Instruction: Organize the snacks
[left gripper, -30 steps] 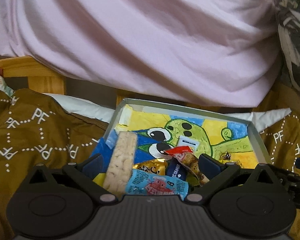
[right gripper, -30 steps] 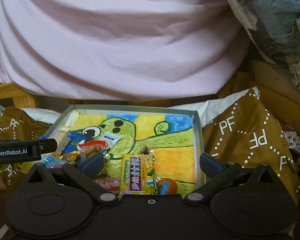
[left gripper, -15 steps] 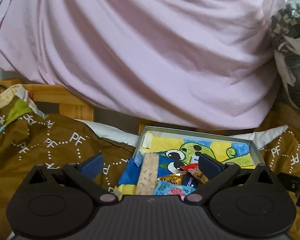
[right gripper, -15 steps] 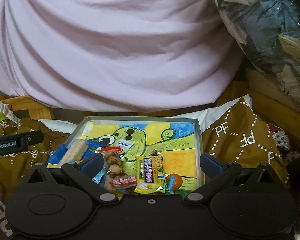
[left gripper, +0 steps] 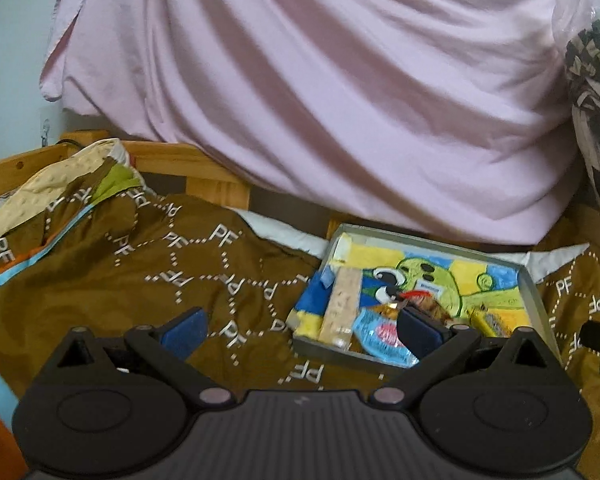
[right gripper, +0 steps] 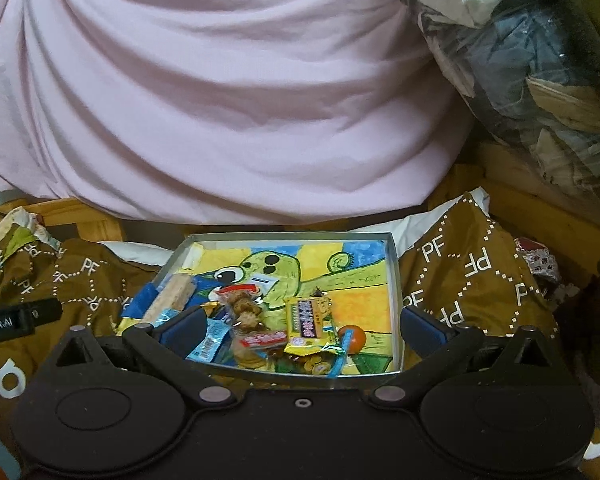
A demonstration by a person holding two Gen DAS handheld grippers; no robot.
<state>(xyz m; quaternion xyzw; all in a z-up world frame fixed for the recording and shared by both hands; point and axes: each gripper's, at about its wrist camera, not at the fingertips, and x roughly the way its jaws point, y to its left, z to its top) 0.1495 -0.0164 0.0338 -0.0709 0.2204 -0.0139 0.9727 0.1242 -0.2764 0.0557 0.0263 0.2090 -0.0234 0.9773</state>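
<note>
— What sort of place is this?

— A bedroom in somebody's home. That's a wooden bed frame, with a brown quilt printed all over with "PF" spread across it, and a big pink bundle of bedding heaped behind.

— Anything else homely?

— A clear bag stuffed with clothes off to the right, and a shallow box with a cartoon drawing inside, lying straight on the quilt.

The right gripper's fingers hide the tray's near snacks — labels unreadable.
</note>
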